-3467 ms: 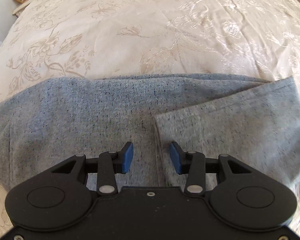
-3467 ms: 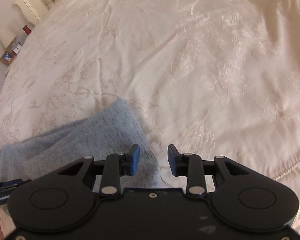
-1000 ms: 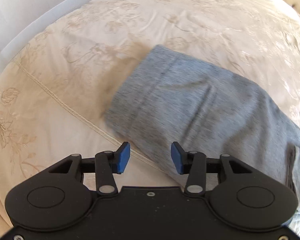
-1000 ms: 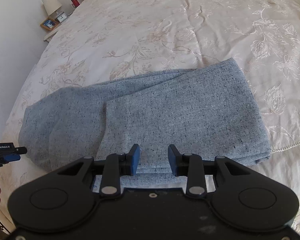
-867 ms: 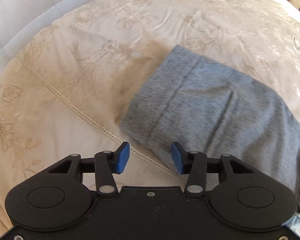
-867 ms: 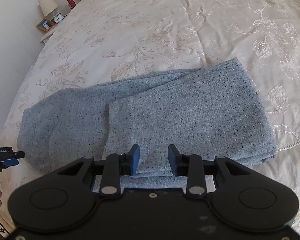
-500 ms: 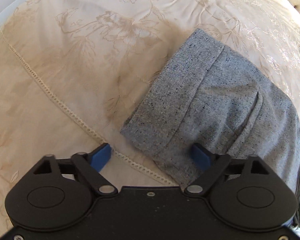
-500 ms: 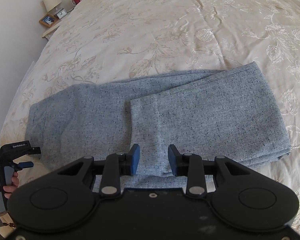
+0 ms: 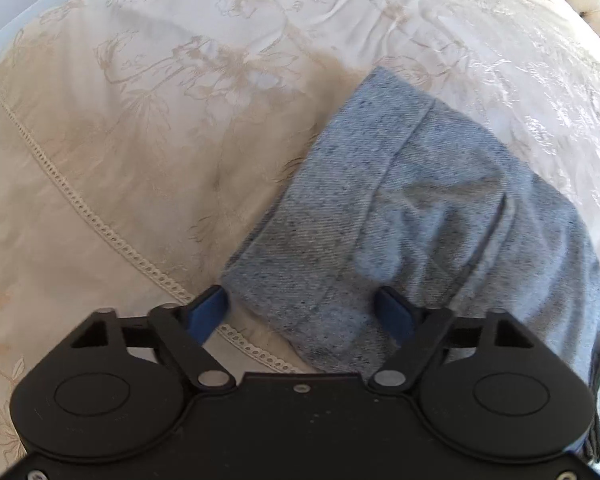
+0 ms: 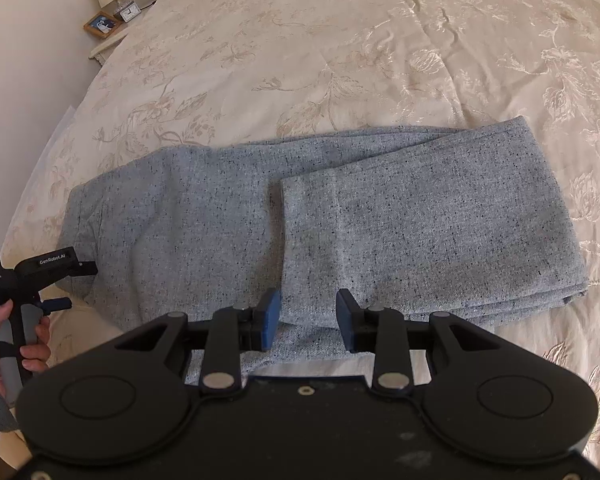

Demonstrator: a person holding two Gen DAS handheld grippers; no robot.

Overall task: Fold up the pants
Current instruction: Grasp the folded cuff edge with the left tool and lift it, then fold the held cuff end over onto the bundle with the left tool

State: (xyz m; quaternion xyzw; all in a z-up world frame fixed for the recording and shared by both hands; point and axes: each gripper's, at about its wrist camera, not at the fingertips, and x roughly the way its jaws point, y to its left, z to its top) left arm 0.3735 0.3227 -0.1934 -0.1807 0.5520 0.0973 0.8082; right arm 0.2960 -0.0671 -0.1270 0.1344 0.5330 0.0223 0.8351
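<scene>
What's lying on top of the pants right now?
On the gray pants, only their own leg end is folded back over the middle. Nothing else rests on them. What lies between the layers, and the bedspread beneath, is covered.

- Left wrist view: close, steeply down onto the pants' [image 9: 412, 216] waistband corner.
- Right wrist view: higher, angled down along the bed [image 10: 340, 40].
- Both views share the pants.

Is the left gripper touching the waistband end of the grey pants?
Cannot tell. In the left wrist view the left gripper is wide open and straddles the waistband corner of the pants; cloth lies against the pads in the picture, but no contact shows plainly.
</scene>
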